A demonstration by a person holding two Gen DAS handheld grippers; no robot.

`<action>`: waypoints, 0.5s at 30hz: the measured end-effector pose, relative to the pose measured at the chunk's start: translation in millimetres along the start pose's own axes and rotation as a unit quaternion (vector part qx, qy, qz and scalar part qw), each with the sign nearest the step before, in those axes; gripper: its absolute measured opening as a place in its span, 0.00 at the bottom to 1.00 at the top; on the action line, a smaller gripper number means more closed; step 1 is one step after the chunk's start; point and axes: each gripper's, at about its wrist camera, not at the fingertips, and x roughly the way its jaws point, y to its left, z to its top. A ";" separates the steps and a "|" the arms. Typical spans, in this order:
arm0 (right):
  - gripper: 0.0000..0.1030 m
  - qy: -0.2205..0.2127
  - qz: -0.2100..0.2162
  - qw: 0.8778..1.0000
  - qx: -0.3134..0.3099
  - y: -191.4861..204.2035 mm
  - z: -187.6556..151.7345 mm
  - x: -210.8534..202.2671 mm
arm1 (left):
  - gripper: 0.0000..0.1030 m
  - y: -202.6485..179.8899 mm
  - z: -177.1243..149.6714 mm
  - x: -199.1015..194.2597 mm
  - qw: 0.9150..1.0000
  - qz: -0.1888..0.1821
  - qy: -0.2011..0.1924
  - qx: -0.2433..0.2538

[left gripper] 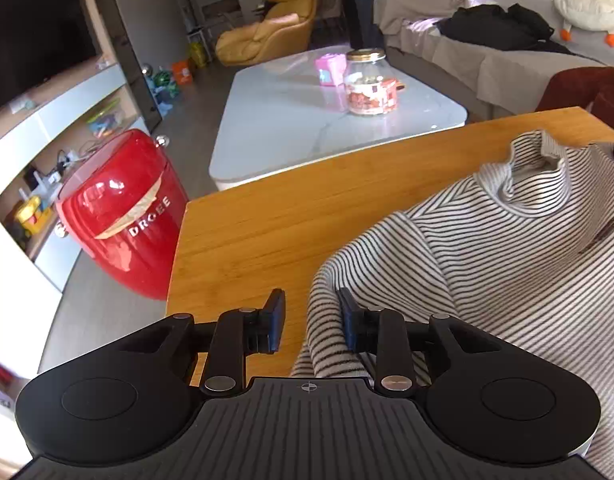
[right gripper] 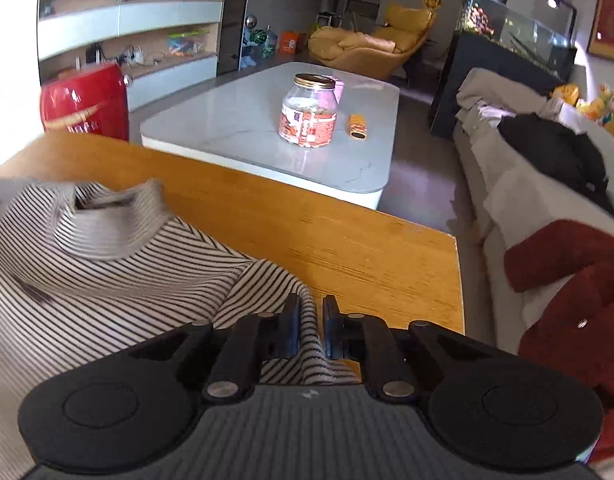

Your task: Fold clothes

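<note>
Garment: we see a striped sweater (left gripper: pixel 507 240) spread on the wooden table (left gripper: pixel 267 220), its ribbed collar (left gripper: pixel 535 168) standing up toward 12 o'clock; in the right wrist view the collar (right gripper: pixel 111 216) sits at 10 o'clock.
Garment label: a small dark patch (left gripper: pixel 599 234) on the chest carries writing we cannot read.
Left gripper (left gripper: pixel 311 318): its fingers stand part-way apart; a fold of the sweater's edge lies between them against the right-hand pad (left gripper: pixel 349 320), while the left-hand pad (left gripper: pixel 277 320) is clear of the cloth over bare wood.
Right gripper (right gripper: pixel 311 326): its fingers are closed tight, pinching a ridge of striped cloth (right gripper: pixel 309 320) at the sweater's other edge.
Readable writing: we read "DROEE", or close to it, on the red bin (left gripper: pixel 123 216) at 9 o'clock beside the table.
Jar: a gold-lidded jar (right gripper: pixel 309 112) with a red label, text too small to read, stands on the white coffee table (right gripper: pixel 235 136) at 12 o'clock.
Room: a grey sofa (right gripper: pixel 507 184) runs along 2 o'clock with a dark red garment (right gripper: pixel 567 272) draped on it; a yellow armchair (left gripper: pixel 275 20) sits at the far end.
</note>
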 end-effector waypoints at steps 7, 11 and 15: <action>0.44 -0.039 -0.067 0.997 -0.026 -52.5 -47.7 -109.3 | 0.76 -3.9 -1.3 -43.3 0.993 -0.092 0.005 -0.073; 0.44 0.007 -0.081 0.997 0.008 -75.4 -97.8 -133.4 | 0.83 -24.9 0.0 -49.9 0.987 -0.126 0.024 -0.099; 0.44 0.009 -0.045 0.999 0.004 -58.3 -116.0 -142.4 | 0.86 -50.3 4.7 -55.8 0.986 -0.140 0.023 -0.091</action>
